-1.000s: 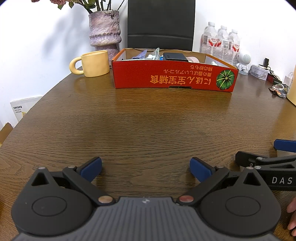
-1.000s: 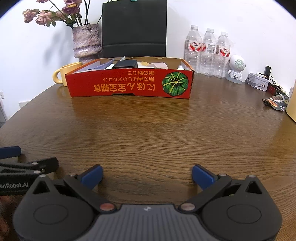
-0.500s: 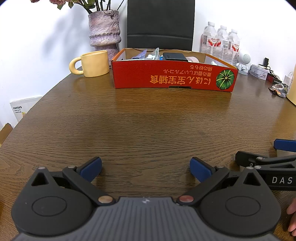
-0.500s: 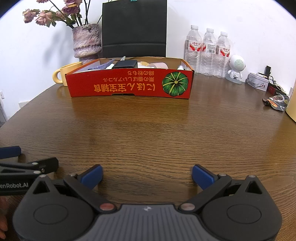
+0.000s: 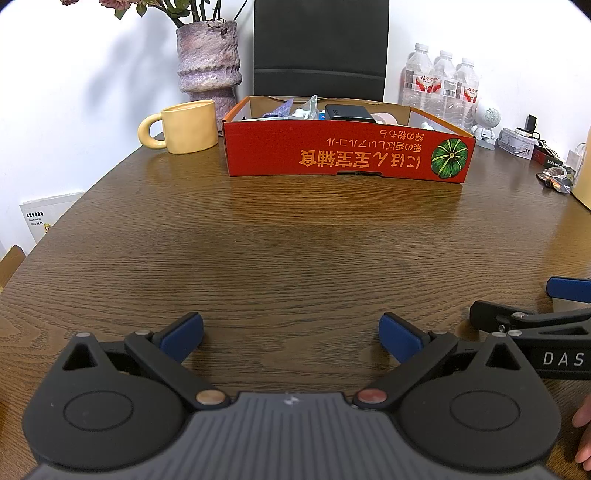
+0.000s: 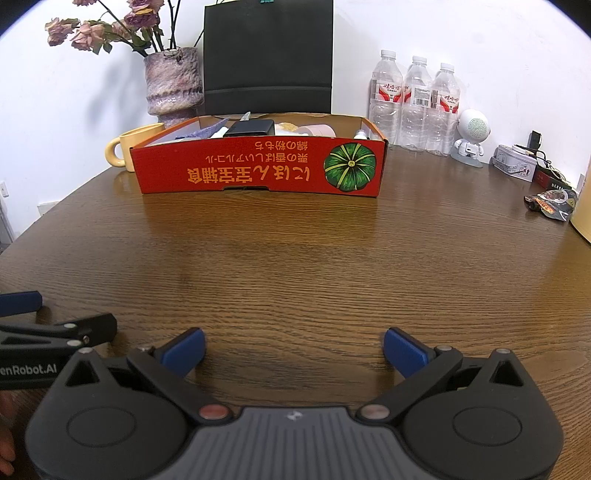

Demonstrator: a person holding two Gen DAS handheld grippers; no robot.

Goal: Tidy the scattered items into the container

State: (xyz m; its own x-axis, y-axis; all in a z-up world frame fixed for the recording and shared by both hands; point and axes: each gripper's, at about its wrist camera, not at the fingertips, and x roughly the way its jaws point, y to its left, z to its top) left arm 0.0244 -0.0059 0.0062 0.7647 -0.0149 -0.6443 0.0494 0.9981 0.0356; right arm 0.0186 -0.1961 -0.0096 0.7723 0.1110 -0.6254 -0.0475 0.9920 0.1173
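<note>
The red cardboard box [image 5: 343,153], printed with a green pumpkin, stood near the far edge of the round, wood-grained desk [image 5: 295,251], holding a black slab-shaped item [image 5: 349,112] among other pieces. The left gripper [image 5: 291,334] and the right gripper [image 6: 293,349] rested low by the near edge, blue-padded fingers spread wide, nothing between them. Only the right wrist view showed the dried roses [image 6: 96,31] fully above the rough, ridged vase [image 6: 173,85].

Wooden tabletop [image 5: 280,236] bearing a yellow mug [image 5: 184,126], a mottled purple vase [image 5: 208,62] of dried flowers, three water bottles [image 6: 417,103], a small white robot figurine [image 6: 471,138], and crumpled wrappers [image 6: 552,199] at far right; black chair back [image 5: 319,48] behind.
</note>
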